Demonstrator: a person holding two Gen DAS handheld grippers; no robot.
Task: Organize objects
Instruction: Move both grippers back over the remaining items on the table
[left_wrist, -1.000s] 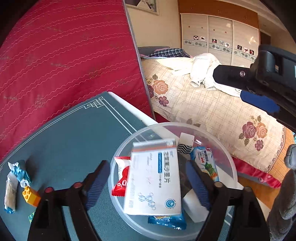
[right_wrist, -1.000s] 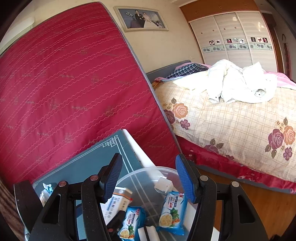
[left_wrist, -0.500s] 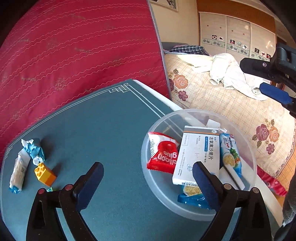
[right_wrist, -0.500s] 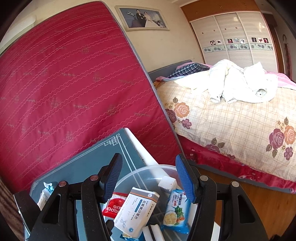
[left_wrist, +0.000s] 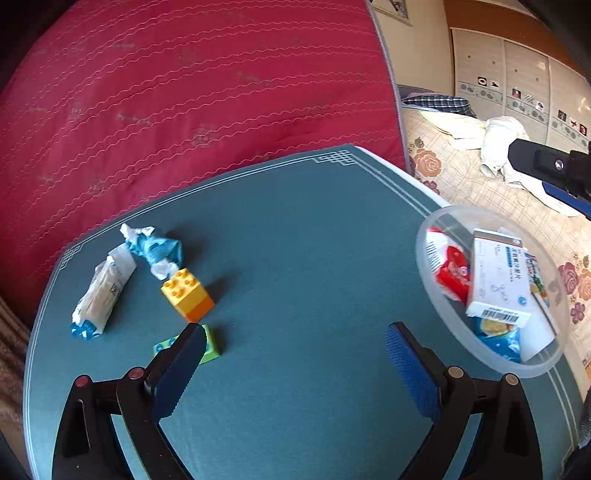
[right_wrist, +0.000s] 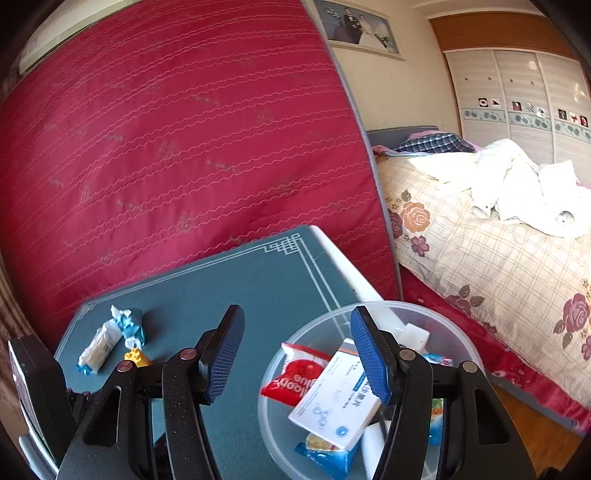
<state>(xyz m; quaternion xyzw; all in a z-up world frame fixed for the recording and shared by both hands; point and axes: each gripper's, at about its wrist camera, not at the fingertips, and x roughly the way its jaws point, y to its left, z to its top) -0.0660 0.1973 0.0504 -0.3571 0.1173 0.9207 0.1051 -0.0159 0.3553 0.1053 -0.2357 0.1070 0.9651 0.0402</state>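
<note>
The left tool (left_wrist: 295, 363) has just been opening and hangs released, empty, over the table (left_wrist: 314, 240). The right tool (right_wrist: 297, 354) is parted, gripping nothing. At the frame's right, the bowl (left_wrist: 428, 229) holds the white box (left_wrist: 498, 277); the yellow block (left_wrist: 186, 291) lies left.

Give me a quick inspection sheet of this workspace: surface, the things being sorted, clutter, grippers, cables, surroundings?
Surface: teal mat with a pale line border, on a white table.
Job's things: clear round bowl at the mat's right edge holds a white medicine box, a red packet and blue snack packets. Still loose on the mat: yellow-orange brick, green brick, long white wrapper, crumpled blue wrapper.
Clutter: nothing seen beyond those.
Grippers: left gripper has just been opening, nothing between its jaws; right gripper open, empty, over the bowl's rim.
Cables: nothing seen.
Surroundings: red mattress leaning behind the table, floral bed, wardrobe, framed photo.
</note>
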